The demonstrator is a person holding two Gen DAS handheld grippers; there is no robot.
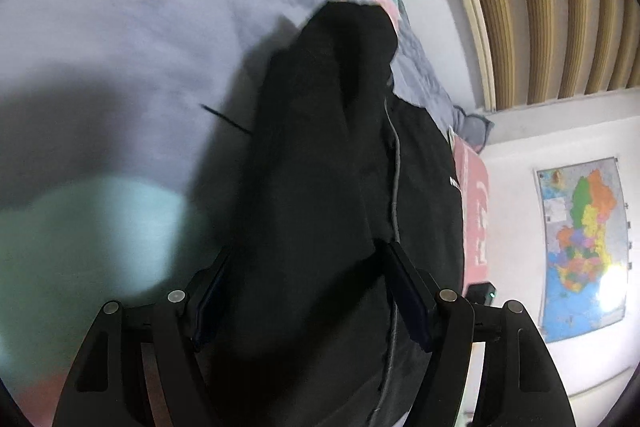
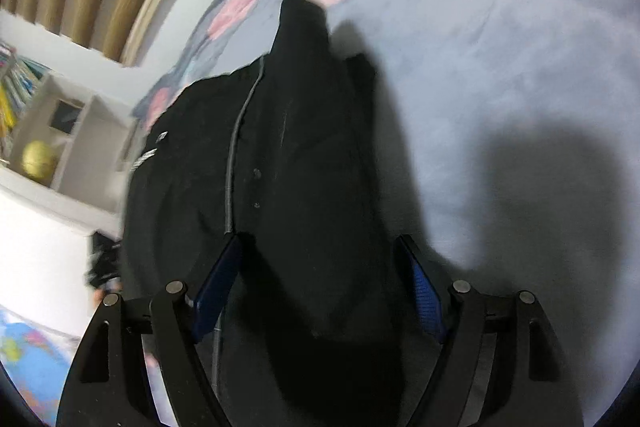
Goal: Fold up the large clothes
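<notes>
Both the left gripper and right gripper sit spread wide around a soft, bunched black zip-up jacket on the fuzzy grey blanket.

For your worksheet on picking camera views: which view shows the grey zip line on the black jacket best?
The right wrist view: the grey zip line runs unobstructed down the black jacket, beside two small studs. The left wrist view shows it only as a thin strip, half hidden behind a bunched fold.

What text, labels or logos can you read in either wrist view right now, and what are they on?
None is legible.
White print on the black jacket: cut off, unreadable.
White marks on its chest: blurred.
White lettering on the pink bedding patch: distorted, unreadable.
Wall map labels: too small.
</notes>
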